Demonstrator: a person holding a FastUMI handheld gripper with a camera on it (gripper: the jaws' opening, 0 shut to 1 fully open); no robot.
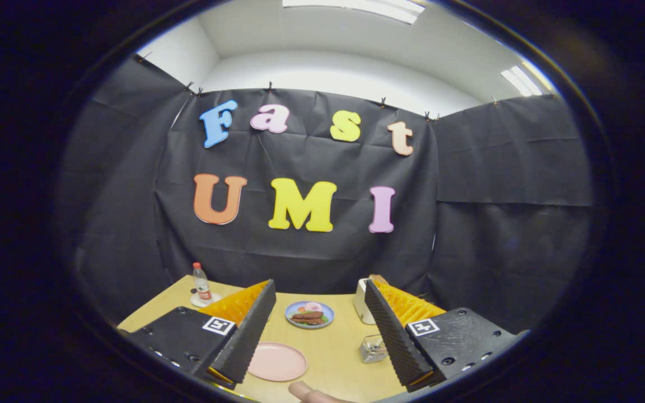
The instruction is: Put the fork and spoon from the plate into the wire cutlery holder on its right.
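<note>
My gripper (319, 286) is held above the wooden table (333, 347), open, with a wide gap and nothing between its fingers. A pink plate (276, 361) lies low between the fingers, close to the left one, and its top looks bare. The small wire cutlery holder (373, 348) stands to the plate's right, right against the inner side of the right finger. Something metallic glints inside it; I cannot tell what it is. A person's fingertip (311, 394) pokes in at the near table edge.
A blue plate of food (309, 314) sits farther back between the fingers. A white container (361, 302) stands behind the right fingertip. A small bottle (201, 282) on a coaster stands at the far left corner. Black cloth walls enclose the table.
</note>
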